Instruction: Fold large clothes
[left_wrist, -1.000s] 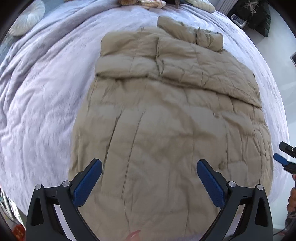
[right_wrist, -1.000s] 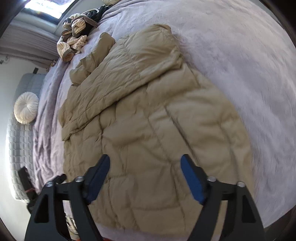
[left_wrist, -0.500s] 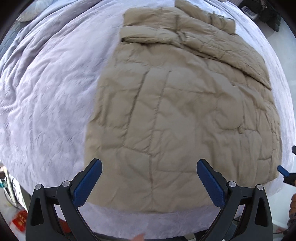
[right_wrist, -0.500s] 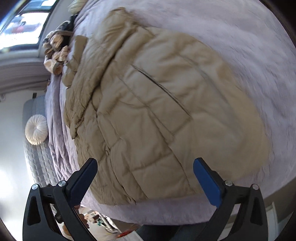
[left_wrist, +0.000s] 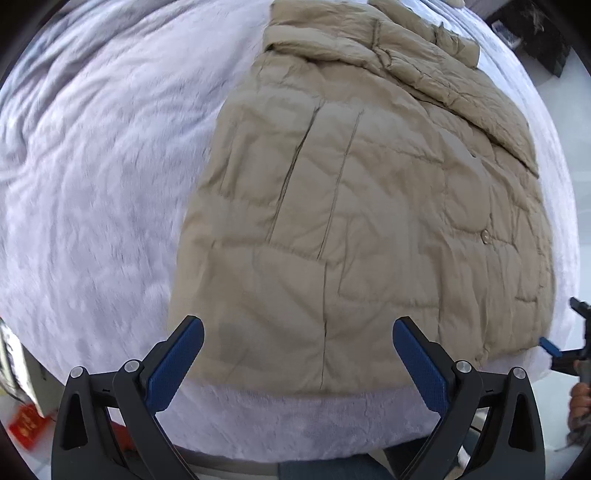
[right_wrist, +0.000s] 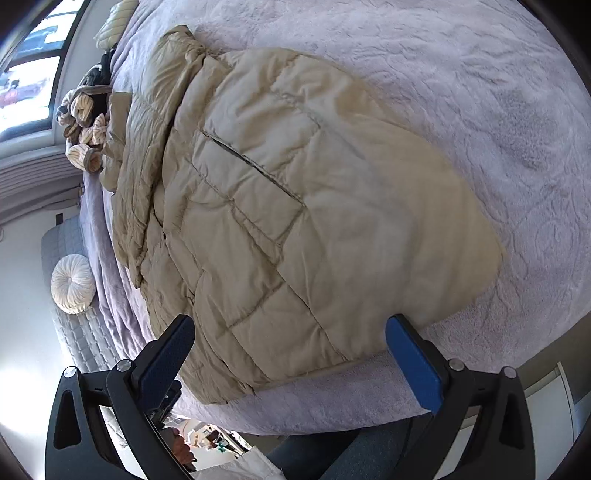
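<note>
Both grippers hang wide apart above the coat's (left_wrist: 362, 229) hem, holding nothing: left gripper (left_wrist: 298, 363), right gripper (right_wrist: 290, 360), its jaws just widened. The coat lies flat on the bed (left_wrist: 92, 184); its far sleeve is cut off.

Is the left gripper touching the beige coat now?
Cannot tell. In the left wrist view the left gripper is open over the beige coat's hem; no view shows contact or gap.

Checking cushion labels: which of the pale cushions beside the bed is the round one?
The round pleated white cushion, alone on the grey quilted seat; the striped cushions sit heaped near the window.
</note>
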